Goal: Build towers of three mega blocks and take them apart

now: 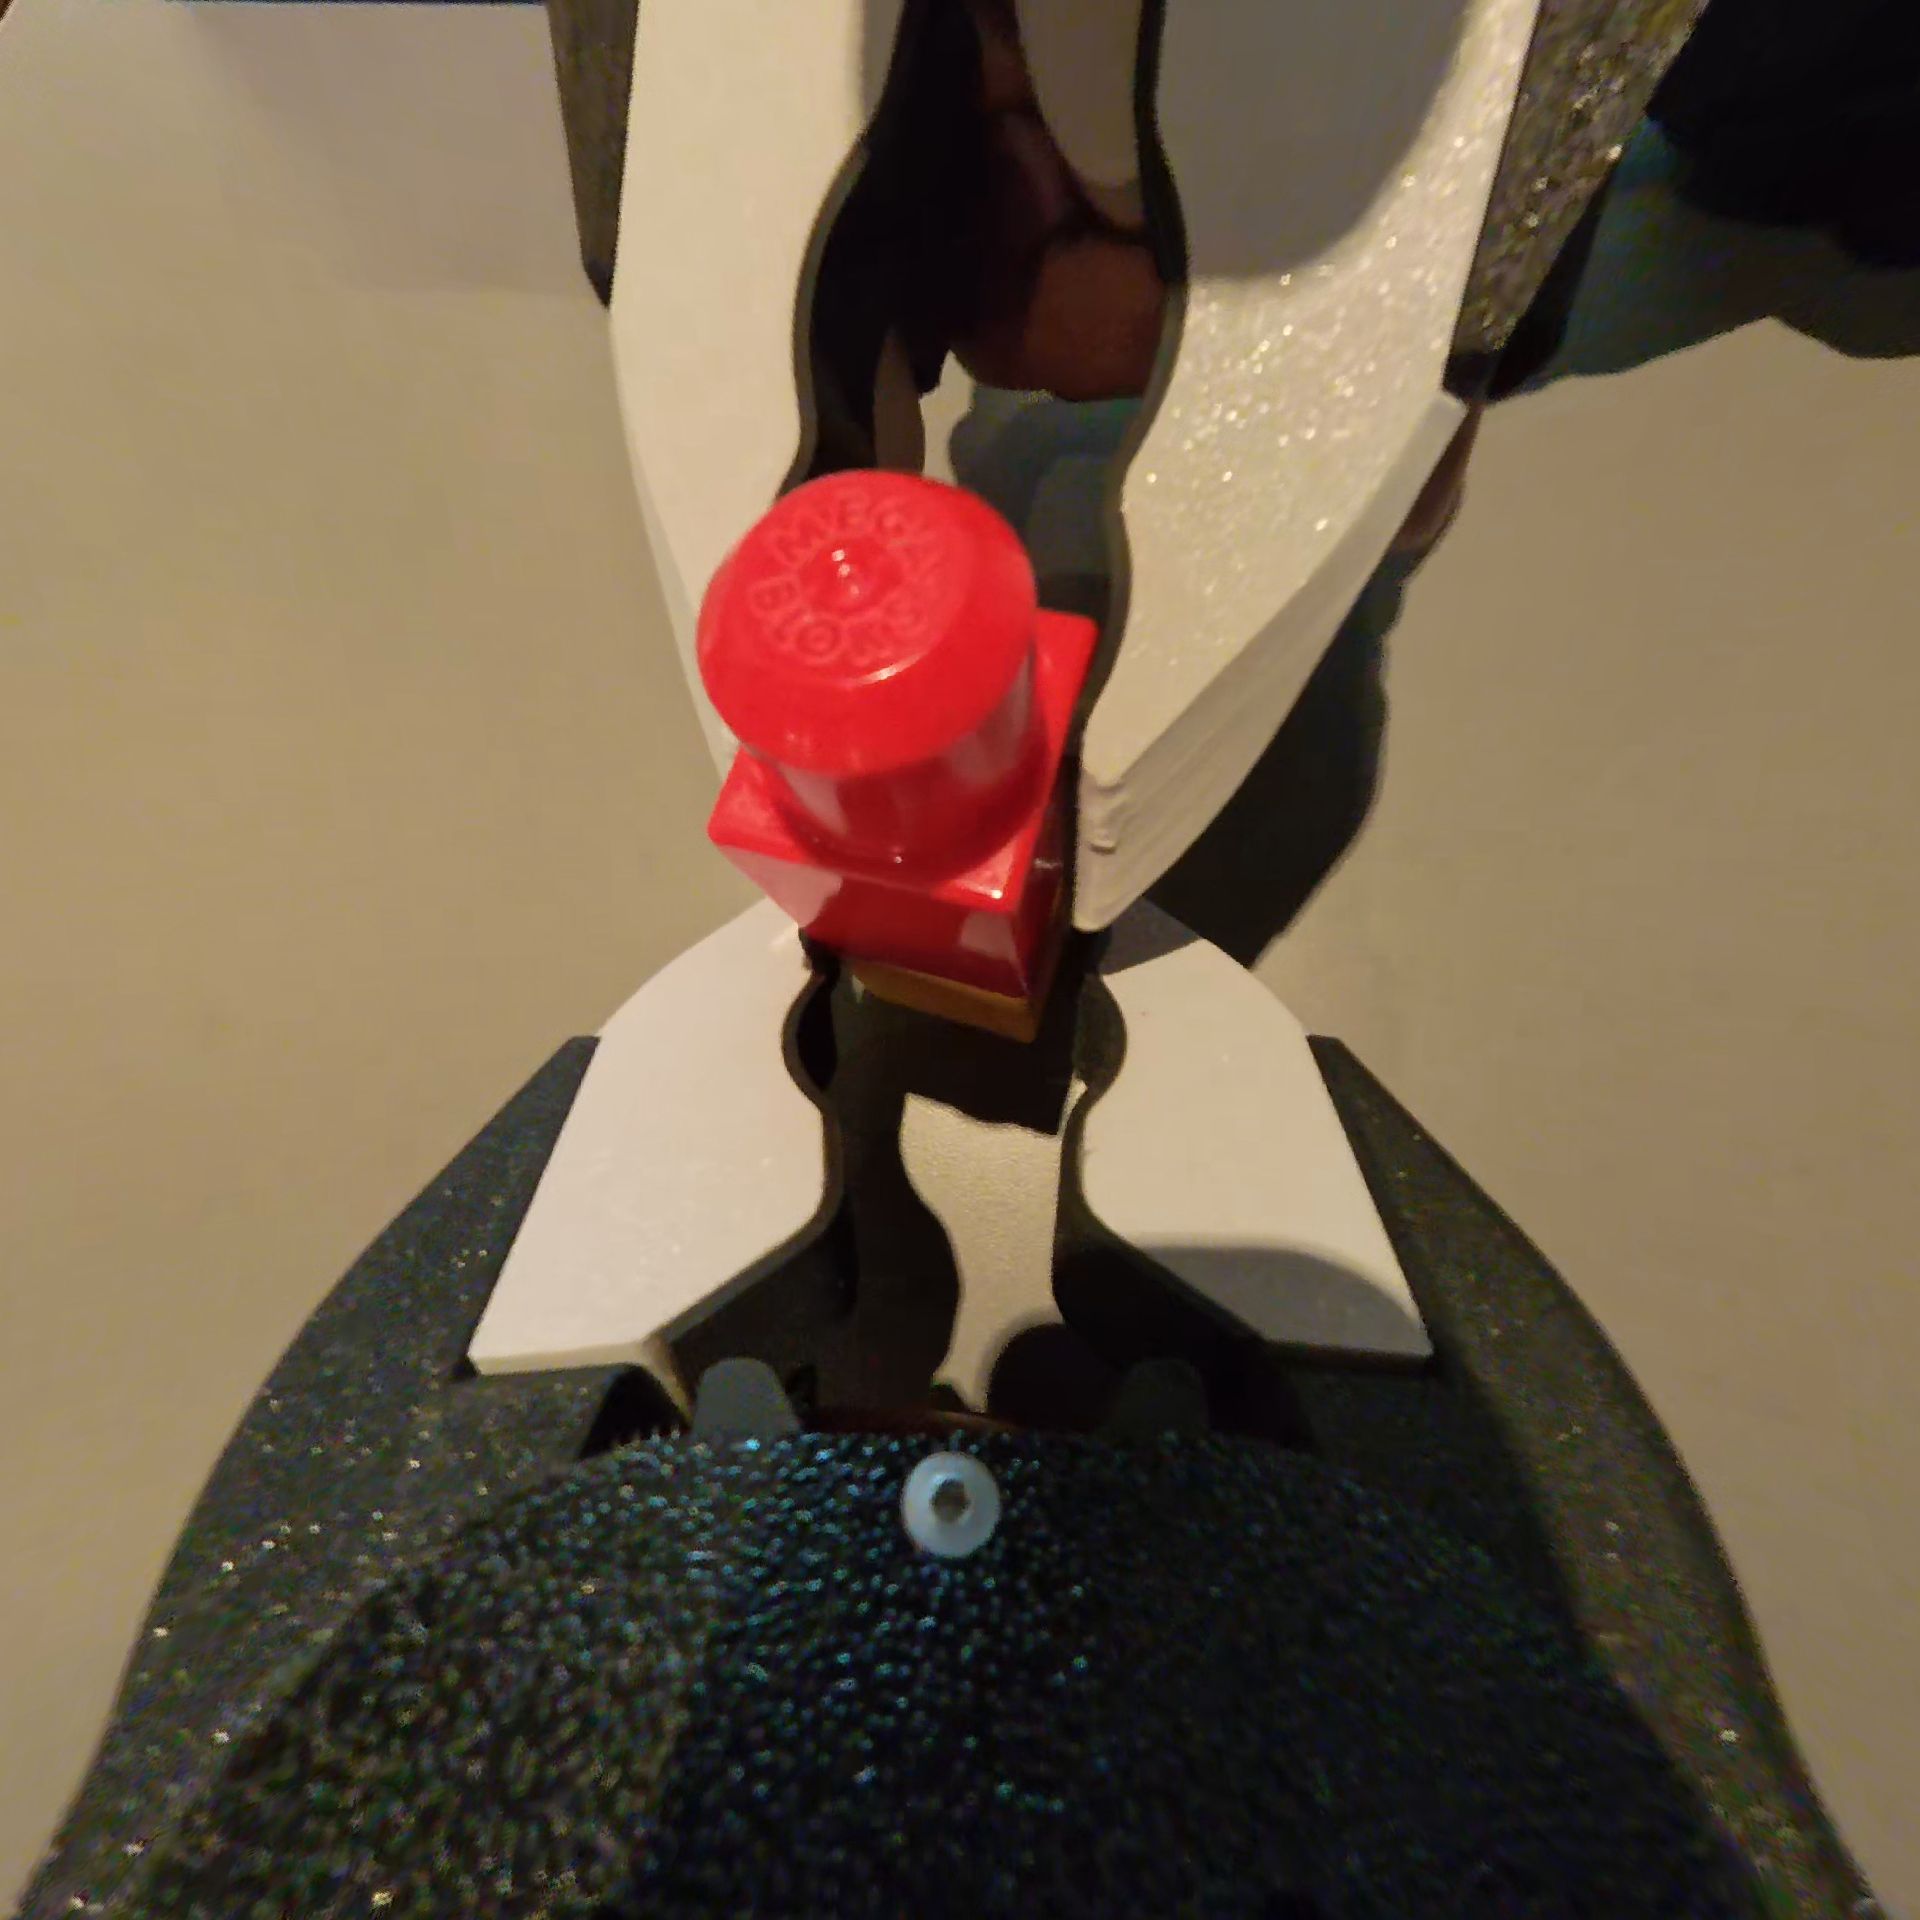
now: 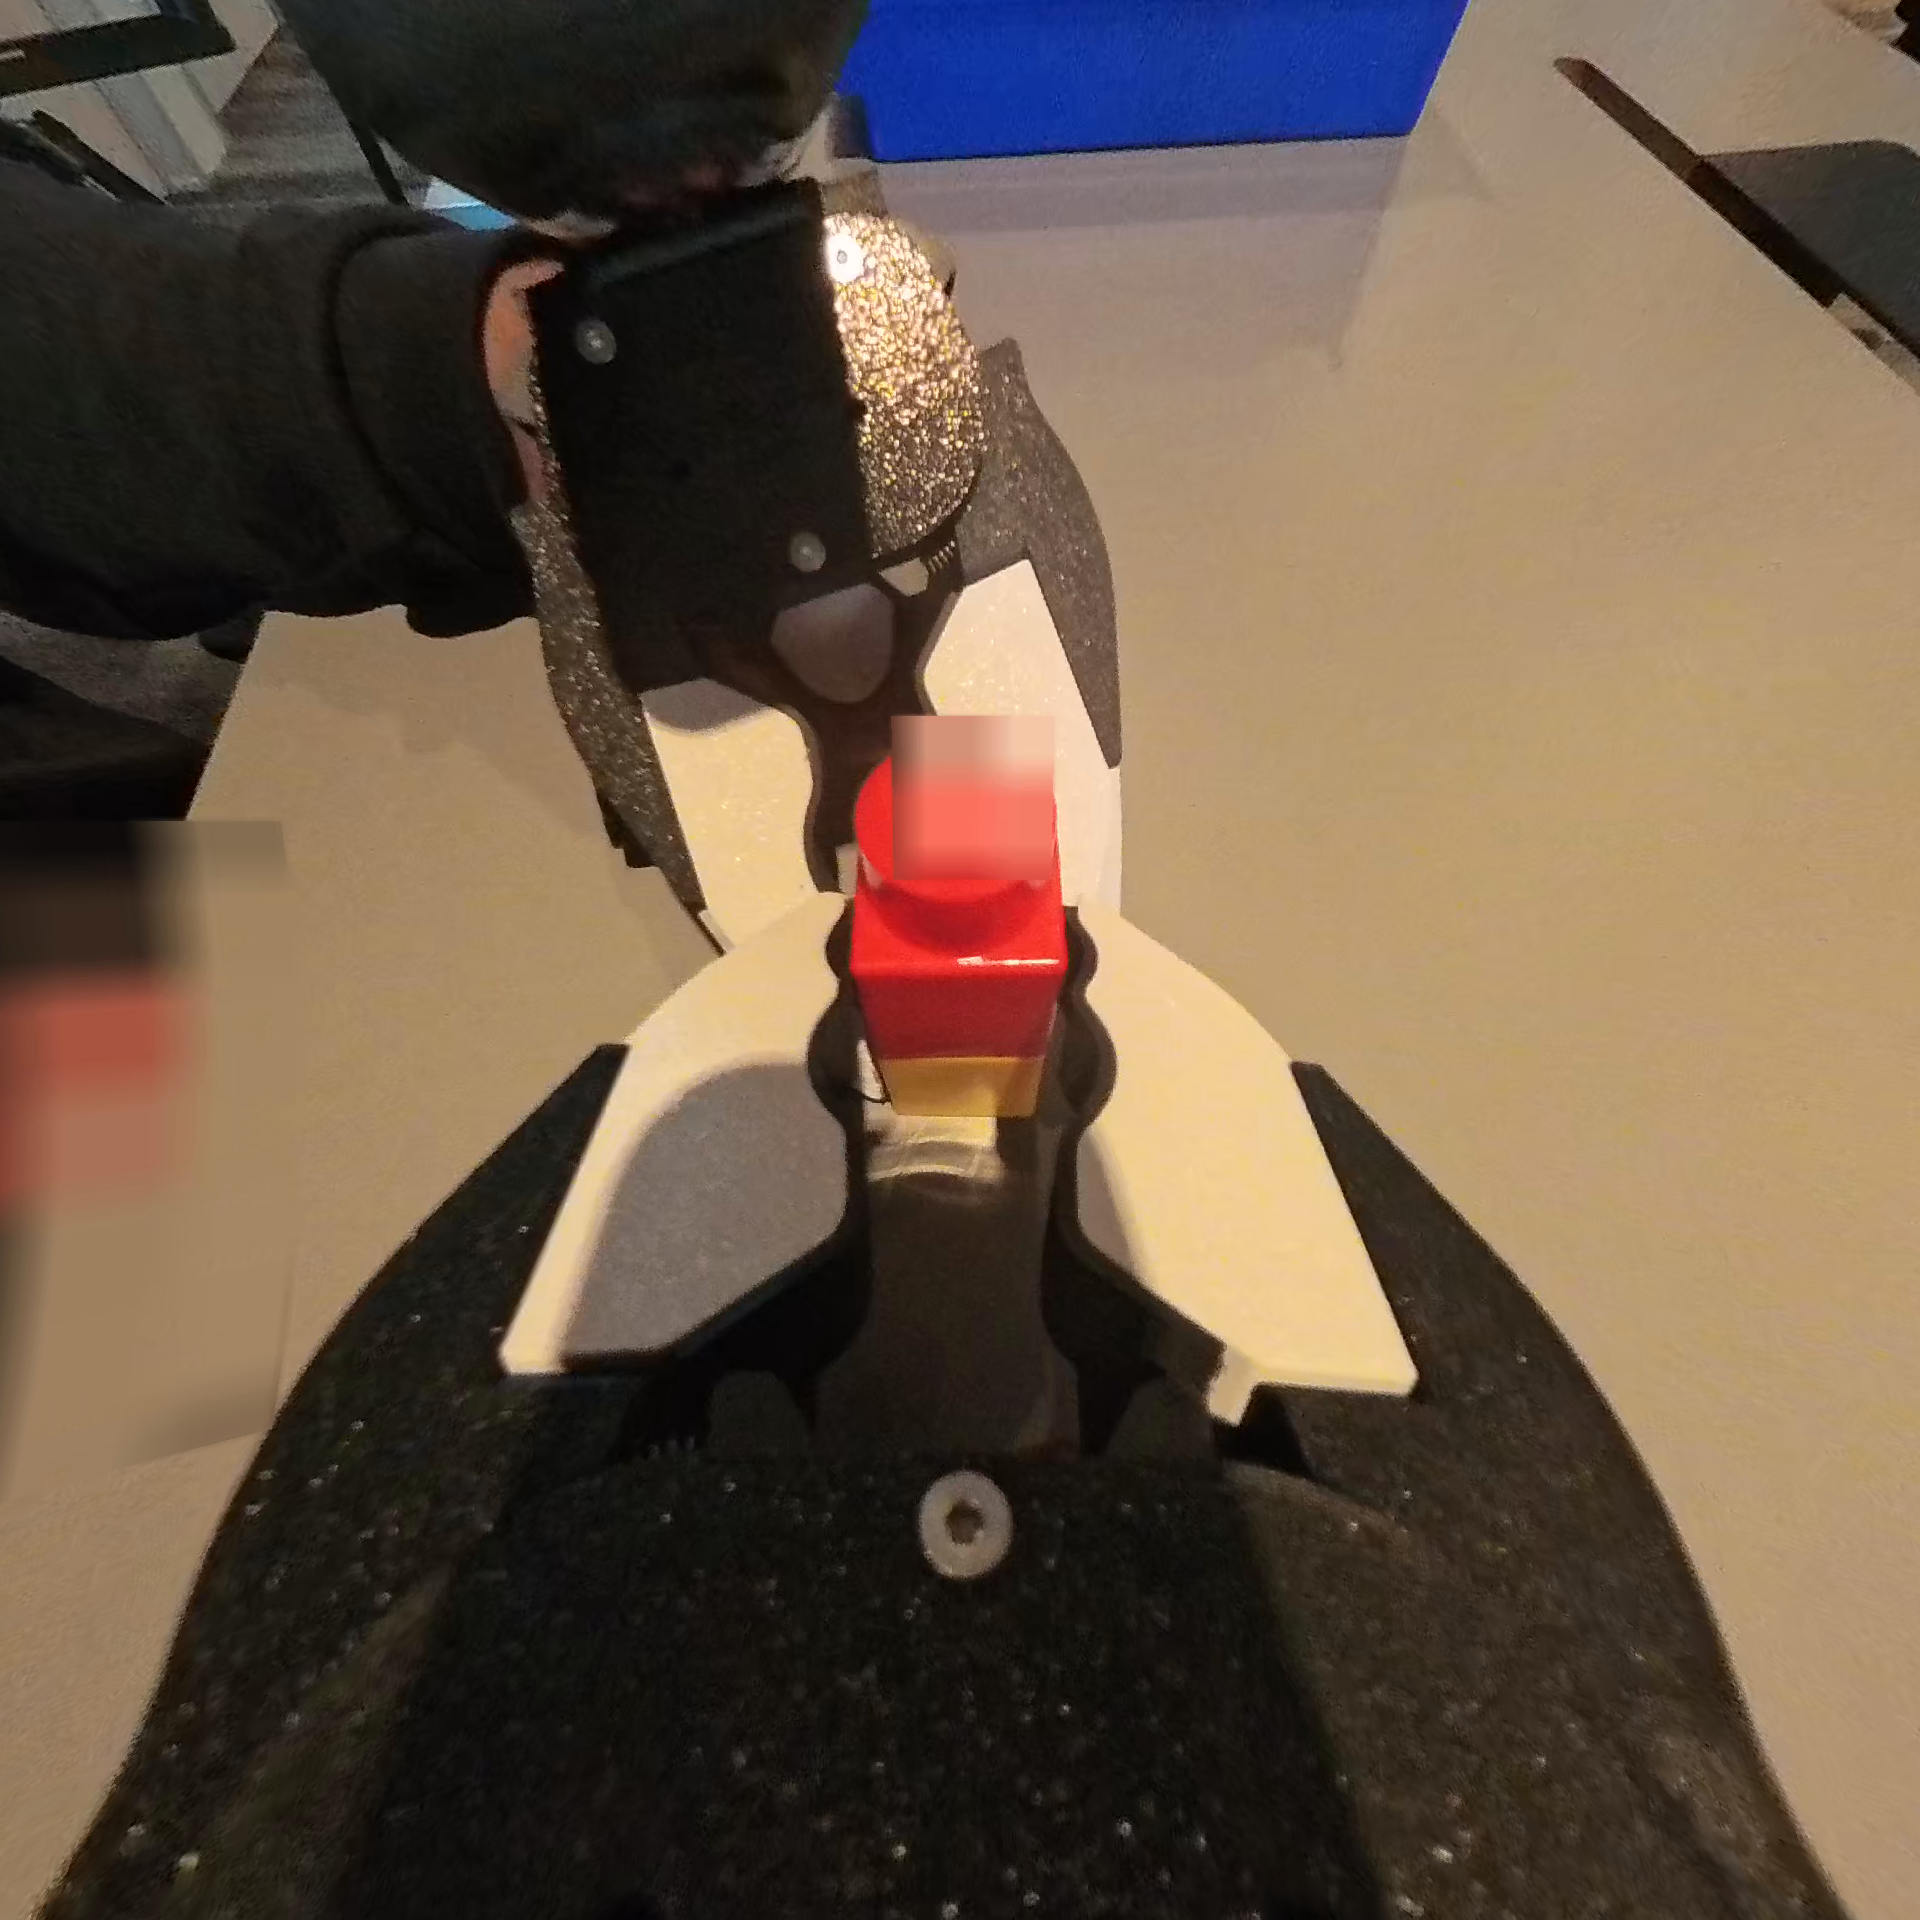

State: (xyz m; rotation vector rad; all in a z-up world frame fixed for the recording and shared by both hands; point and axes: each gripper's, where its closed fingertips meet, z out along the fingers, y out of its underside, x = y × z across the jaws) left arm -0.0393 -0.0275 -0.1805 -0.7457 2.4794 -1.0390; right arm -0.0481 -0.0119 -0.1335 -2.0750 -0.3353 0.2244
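In the left wrist view, the left tool (image 1: 935, 966) is clenched low on a small stack: a red mega block (image 1: 894, 769) with its round stud facing the camera, sitting on a yellow mega block (image 1: 961, 1003) of which only an edge shows. Just beyond the red block, the right tool (image 1: 925, 821) comes in from the far side, its white fingers (image 1: 1226, 644) pressed to the block's sides. In the right wrist view the red block (image 2: 956, 982) sits on the yellow one (image 2: 961, 1086), between the right tool's fingers (image 2: 1174, 1039). Whether a third block lies beneath cannot be told. The stack stands on the beige desk (image 1: 260, 727). Behind the stack, a dark sleeve (image 2: 208, 416) holds the left tool.
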